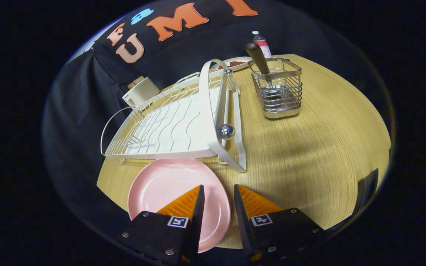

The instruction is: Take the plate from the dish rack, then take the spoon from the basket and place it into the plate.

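Table (309, 155): round, pale wood grain, soft shadows across it.
Wall (80, 111): black cloth, draped in folds behind and left of table.
Far left: pale bright patch (87, 42) past the cloth's edge.
Light: even, from overhead.

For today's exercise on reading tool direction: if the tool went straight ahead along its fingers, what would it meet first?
Probably the near corner of the white dish rack, by its shiny ball. The tool is open, holding nothing, beside the pink plate's edge. Depth is unclear; it may reach bare table first.
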Tool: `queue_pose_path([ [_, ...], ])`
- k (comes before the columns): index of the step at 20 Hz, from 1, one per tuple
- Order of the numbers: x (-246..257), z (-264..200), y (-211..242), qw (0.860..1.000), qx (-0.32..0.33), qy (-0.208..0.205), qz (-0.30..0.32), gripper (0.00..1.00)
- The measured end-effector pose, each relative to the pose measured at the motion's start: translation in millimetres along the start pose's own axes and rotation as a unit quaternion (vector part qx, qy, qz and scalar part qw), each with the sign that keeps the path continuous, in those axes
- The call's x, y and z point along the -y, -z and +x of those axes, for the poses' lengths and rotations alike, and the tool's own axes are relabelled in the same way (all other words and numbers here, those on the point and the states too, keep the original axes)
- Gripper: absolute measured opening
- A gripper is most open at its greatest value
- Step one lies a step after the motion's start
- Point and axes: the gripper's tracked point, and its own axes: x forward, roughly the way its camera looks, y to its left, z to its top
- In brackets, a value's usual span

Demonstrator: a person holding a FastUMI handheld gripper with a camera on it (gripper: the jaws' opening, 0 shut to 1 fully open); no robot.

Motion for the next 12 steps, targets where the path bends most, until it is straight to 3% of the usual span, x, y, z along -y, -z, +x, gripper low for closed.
queue_pose_path([
  [4, 7, -9, -20, 0.999, 0.039, 0.011, -0.015, 0.48],
  [12, 19, -49, -94, 0.981, 0.172, 0.058, -0.068, 0.80],
])
